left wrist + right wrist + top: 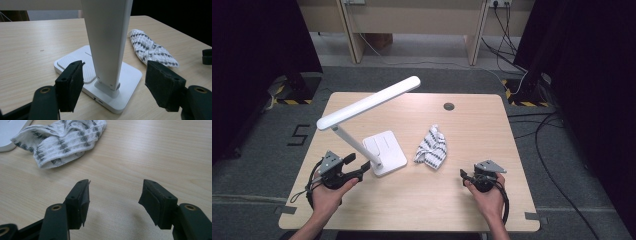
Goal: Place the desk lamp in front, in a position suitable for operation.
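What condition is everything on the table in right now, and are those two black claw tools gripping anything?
Lamp: upright on its base, arm tilted, head raised; whether it is lit cannot be told.
Cloth: crumpled in a heap beside the lamp base, lying free.
Left gripper: jaws open, either side of the lamp's stem, not touching it.
Right gripper: jaws open, nothing between them, short of the cloth.

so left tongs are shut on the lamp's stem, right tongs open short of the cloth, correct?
Not quite. The left tongs are open: the left gripper view shows both pads clear of the lamp stem. The right tongs are open short of the cloth.
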`<action>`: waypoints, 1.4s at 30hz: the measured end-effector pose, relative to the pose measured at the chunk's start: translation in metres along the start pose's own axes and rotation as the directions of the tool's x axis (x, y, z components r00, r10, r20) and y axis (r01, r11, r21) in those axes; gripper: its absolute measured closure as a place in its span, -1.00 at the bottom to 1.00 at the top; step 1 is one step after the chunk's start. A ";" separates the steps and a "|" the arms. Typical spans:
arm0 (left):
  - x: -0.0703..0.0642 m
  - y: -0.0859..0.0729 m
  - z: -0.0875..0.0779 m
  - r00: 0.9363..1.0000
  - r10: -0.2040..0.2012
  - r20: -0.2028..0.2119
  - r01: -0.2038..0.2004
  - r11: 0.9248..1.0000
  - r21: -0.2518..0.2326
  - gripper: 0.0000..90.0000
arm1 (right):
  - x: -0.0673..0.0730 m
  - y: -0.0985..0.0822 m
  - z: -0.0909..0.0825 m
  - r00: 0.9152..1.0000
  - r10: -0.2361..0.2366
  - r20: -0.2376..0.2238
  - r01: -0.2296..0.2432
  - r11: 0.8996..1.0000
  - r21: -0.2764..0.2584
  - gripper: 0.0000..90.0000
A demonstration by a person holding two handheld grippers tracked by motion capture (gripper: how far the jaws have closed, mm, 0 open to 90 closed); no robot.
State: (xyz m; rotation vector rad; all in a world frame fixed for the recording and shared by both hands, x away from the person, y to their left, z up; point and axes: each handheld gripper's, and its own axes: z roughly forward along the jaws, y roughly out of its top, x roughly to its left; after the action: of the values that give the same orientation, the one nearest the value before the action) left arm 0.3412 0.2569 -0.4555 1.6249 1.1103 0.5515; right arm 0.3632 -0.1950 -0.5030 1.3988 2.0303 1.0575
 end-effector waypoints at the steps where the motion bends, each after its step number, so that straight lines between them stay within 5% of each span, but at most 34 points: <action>1: 0.000 0.002 0.001 1.000 0.001 0.004 -0.001 1.000 -0.004 -0.33 | 0.000 0.000 0.000 1.000 -0.002 -0.001 0.002 1.000 -0.001 -0.11; 11: -0.003 0.016 0.009 1.000 0.009 -0.013 -0.009 0.999 -0.034 -0.29 | 0.007 0.004 0.004 0.999 -0.038 0.001 0.038 0.999 -0.003 -0.11; 22: -0.002 0.020 0.009 0.998 0.013 -0.068 -0.016 0.999 -0.036 0.10 | 0.009 0.004 0.006 0.999 -0.035 -0.009 0.035 0.999 -0.003 -0.11; 32: -0.004 0.024 0.014 0.994 0.018 -0.106 -0.022 0.999 -0.036 0.22 | 0.007 0.004 0.006 0.999 -0.038 -0.007 0.038 0.999 -0.003 -0.11; 42: -0.002 0.024 0.016 0.994 0.016 -0.104 -0.020 0.999 -0.034 0.25 | 0.009 0.003 0.008 0.999 -0.038 -0.013 0.038 0.999 -0.002 -0.11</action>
State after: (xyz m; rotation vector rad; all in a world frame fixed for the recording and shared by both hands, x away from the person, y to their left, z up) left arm 0.3619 0.2466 -0.4382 1.5920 1.1565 0.6699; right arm 0.3670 -0.1839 -0.5051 1.3505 2.0568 1.0549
